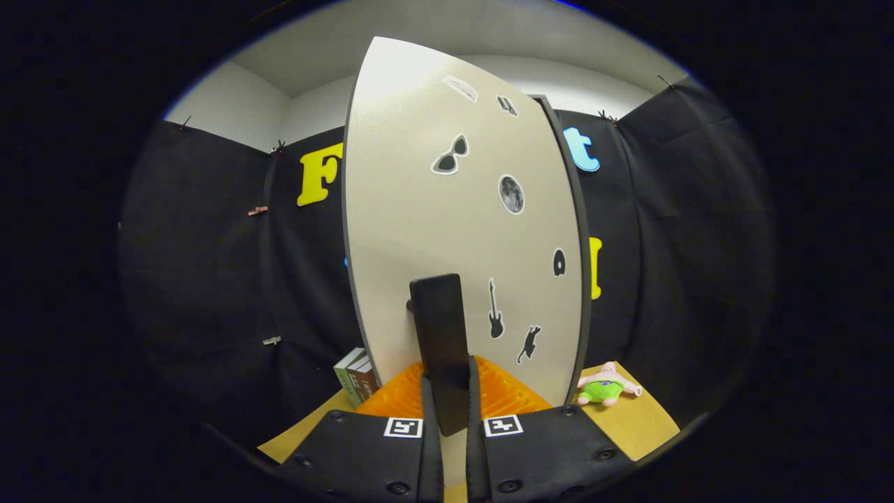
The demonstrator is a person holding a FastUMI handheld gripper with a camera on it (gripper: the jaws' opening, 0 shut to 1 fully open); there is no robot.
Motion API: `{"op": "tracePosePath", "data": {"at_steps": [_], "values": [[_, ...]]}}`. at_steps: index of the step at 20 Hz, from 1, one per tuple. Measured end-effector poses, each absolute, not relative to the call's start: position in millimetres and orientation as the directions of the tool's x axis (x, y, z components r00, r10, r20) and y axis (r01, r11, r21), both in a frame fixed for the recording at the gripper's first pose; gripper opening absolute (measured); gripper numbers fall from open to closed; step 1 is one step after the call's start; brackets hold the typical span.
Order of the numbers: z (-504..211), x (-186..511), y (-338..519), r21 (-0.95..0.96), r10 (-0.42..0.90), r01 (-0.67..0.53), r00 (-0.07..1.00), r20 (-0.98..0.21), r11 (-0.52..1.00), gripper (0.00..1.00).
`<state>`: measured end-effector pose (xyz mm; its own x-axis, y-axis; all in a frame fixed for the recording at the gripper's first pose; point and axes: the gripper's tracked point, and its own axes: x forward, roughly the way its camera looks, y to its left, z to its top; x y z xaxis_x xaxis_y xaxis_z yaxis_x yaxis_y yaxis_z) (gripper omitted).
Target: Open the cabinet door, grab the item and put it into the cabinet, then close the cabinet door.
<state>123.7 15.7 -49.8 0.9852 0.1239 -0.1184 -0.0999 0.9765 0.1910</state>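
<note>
Step in hand, by judgement: door opening. The gripper [448, 381] is narrowed onto the handle [436, 314], which runs up between its fingers; both fingers appear to press its sides, so grip = closed on handle.

The cabinet door [433, 209] stands directly ahead of the fingers. Whether it is already ajar: cannot tell.

Task item, prob. the plush toy [605, 388], lies on the table [653, 423], ahead and to the right of the fingers, past the door's right edge. It is not yet in the cabinet, hence stage = early.

Next move req.: keep clamp firm, pull back along an arc about the hinge, no twisting of the handle.

Materials:
- Door: flat, matte, pale laminate w/ dark edge band; small stickers on face.
- Handle: dark, flat bar, smooth, rounded top corners; stands off the door on a short post.
- Toy: soft, pink and green, will squash under grip.
- Table: light wood-look top.
- Books [356, 377]: upright, ahead-left of the fingers, beside the door's left edge.
</note>
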Motion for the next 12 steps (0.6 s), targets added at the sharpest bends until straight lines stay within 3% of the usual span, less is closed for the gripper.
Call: {"op": "tracePosePath", "data": {"at_steps": [9,12], "values": [[-44.3,97.7,-64.0,0.160,-0.095,0.111,0.990,-0.106,0.981,0.15],[-43.6,92.7,-94.3,0.067,-0.163,0.170,0.982,-0.094,0.983,0.11]]}}
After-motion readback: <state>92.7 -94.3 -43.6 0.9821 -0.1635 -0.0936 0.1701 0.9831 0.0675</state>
